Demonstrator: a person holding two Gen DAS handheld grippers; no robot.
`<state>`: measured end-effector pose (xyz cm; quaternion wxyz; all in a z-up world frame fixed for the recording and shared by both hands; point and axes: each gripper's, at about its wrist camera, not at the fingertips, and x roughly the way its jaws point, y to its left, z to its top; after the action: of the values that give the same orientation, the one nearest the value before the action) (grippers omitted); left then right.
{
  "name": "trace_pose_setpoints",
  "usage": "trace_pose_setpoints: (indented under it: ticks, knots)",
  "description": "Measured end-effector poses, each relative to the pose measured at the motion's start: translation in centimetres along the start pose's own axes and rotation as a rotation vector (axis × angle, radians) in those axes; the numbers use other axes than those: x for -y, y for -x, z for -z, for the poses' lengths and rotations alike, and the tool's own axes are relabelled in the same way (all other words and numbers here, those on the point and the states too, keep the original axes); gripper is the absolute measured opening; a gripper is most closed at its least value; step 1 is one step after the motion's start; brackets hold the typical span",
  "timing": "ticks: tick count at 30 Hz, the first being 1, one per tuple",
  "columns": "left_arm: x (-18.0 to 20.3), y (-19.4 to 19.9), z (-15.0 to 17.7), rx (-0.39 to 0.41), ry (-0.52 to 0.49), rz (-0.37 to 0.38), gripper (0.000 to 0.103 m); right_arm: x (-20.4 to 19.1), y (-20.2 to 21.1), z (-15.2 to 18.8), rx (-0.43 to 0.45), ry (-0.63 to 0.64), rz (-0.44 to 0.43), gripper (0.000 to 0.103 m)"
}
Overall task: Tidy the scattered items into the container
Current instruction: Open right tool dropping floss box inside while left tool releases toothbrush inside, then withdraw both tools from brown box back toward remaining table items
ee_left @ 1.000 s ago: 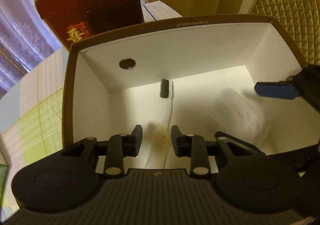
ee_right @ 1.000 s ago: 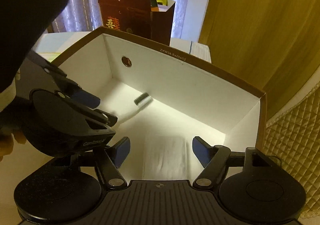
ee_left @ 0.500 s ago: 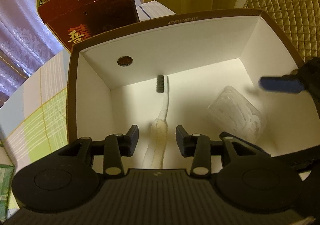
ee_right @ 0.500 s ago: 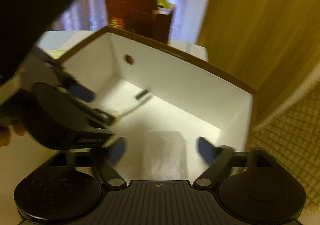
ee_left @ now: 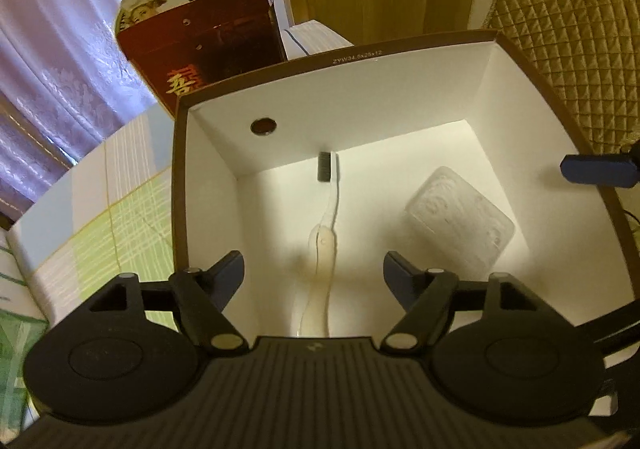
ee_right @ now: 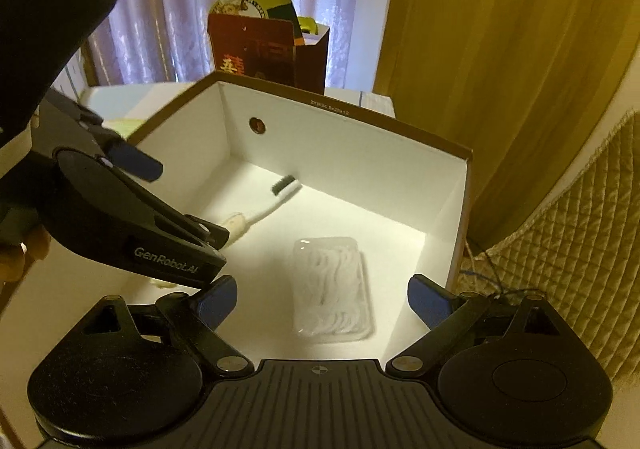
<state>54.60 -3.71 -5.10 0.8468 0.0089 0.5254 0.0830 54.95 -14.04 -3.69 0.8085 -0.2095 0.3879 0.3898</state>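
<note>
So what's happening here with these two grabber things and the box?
A person holds a left gripper and a right gripper over a white-lined cardboard box. Both are open and empty. A toothbrush and a clear plastic packet lie apart on the box floor.

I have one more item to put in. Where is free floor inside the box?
Box floor is bare between toothbrush and plastic packet, and from the packet to the far right corner. The left side is crowded by the left gripper.
</note>
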Motion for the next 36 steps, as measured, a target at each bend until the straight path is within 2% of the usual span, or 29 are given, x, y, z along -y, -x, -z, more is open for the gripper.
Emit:
trace_pose_setpoints:
  ticks: [3,5,6,11,20,36]
  knots:
    - [-0.2,1.3,0.8,0.018,-0.003,-0.013,0.086,-0.5,1.1,0.6,0.007,-0.018,0.002,0.097]
    - [-0.3,2.2,1.4,0.033,-0.006,-0.017,0.089,-1.0,2.0,1.0,0.011,-0.026,-0.001,0.099]
    - [-0.4,2.8,1.7,0.039,-0.004,-0.012,0.090,-1.2,2.4,1.2,0.013,-0.035,-0.001,0.103]
    - [-0.6,5.2,3.3,0.070,0.013,0.008,0.094,-2.4,4.6,2.0,0.039,-0.083,-0.006,0.103]
    - [-1.9,10.2,6.9,0.139,0.059,0.013,0.097,-5.2,8.8,3.7,0.084,-0.148,0.037,0.103]
    - [-4.7,18.6,15.7,0.237,0.133,0.004,0.097,-11.0,16.6,7.7,0.181,-0.211,0.064,0.103]
